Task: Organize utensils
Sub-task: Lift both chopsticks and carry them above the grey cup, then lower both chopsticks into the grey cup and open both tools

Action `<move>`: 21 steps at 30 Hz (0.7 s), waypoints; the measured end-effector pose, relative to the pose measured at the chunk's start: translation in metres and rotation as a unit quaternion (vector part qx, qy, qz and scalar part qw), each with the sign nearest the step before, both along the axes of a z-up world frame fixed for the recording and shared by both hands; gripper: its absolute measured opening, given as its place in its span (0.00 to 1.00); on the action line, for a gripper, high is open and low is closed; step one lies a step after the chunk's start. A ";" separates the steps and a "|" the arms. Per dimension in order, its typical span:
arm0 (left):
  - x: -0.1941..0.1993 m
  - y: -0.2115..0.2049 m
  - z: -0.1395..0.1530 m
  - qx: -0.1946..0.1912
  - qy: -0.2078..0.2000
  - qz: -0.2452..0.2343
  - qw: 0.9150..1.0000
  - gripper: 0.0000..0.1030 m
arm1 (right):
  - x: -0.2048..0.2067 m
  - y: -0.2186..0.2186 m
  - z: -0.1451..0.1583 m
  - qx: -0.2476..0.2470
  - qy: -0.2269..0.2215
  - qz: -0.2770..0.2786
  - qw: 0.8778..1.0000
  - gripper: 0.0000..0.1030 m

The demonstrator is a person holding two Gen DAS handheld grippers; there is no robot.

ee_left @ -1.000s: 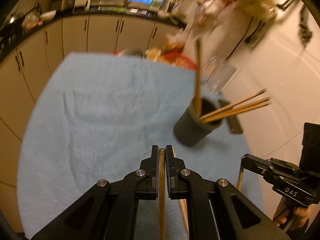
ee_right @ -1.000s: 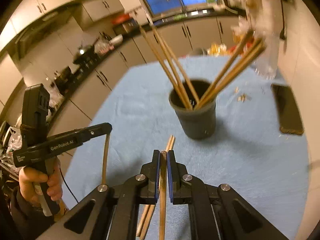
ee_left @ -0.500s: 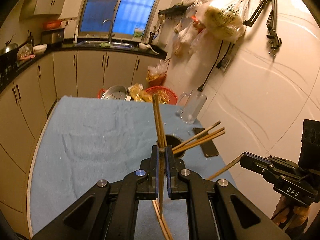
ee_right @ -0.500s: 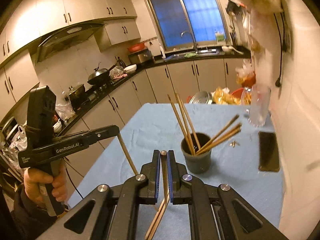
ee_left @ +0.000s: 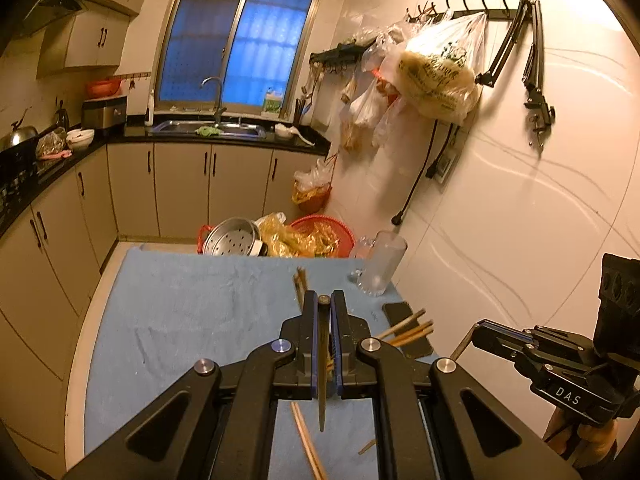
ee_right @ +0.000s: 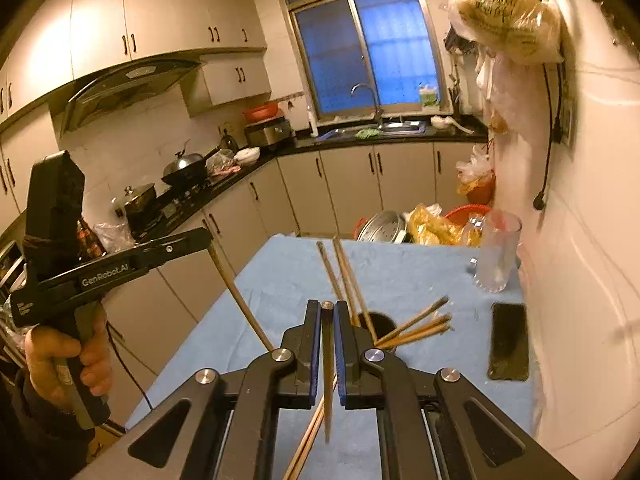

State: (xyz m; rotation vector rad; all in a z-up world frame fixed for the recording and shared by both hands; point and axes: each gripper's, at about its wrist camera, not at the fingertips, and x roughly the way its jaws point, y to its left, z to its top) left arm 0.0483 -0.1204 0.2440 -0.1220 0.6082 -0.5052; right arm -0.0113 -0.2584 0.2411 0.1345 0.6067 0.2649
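Both my grippers have risen high above the counter (ee_left: 180, 320), left gripper (ee_left: 323, 300) and right gripper (ee_right: 327, 304) each clamped on one chopstick (ee_left: 322, 400), to clear the holder (ee_right: 378, 322) just ahead below.

In the left wrist view the dark cup is wholly hidden behind the left gripper (ee_left: 324, 304); only the tips of its chopsticks (ee_left: 404, 330) poke out on either side. The phone (ee_left: 400, 312) is partly covered by those tips. The chopstick clamped in the jaws (ee_left: 322, 400) has its lower end blurred. The loose chopsticks on the cloth (ee_left: 308, 446) run off the bottom edge.

In the right wrist view the cup (ee_right: 382, 322) shows only part of its rim above the right gripper (ee_right: 328, 306). The hand (ee_right: 60, 364) is cut off by the left edge. The print on the hanging bag (ee_right: 508, 12) is probably too blurred to read.
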 end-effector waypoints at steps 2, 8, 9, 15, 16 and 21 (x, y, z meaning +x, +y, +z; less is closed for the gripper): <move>0.001 -0.004 0.005 -0.005 -0.006 -0.001 1.000 0.06 | 0.002 -0.003 0.009 0.002 -0.009 -0.005 1.000 0.07; 0.011 -0.022 0.023 -0.010 -0.029 -0.003 1.000 0.06 | 0.014 -0.010 0.038 -0.002 -0.035 -0.031 0.999 0.07; 0.013 -0.025 0.025 -0.010 -0.034 -0.001 0.999 0.06 | 0.017 -0.011 0.041 -0.004 -0.037 -0.037 0.999 0.07; 0.033 -0.039 0.021 -0.018 -0.047 0.012 0.999 0.06 | 0.047 -0.019 0.054 -0.013 -0.044 -0.059 0.997 0.07; 0.037 -0.042 0.018 -0.019 -0.046 0.014 0.999 0.06 | 0.051 -0.020 0.055 -0.013 -0.046 -0.061 0.997 0.07; 0.054 -0.049 0.005 -0.013 -0.043 0.022 0.999 0.06 | 0.071 -0.027 0.052 -0.006 -0.056 -0.070 0.996 0.07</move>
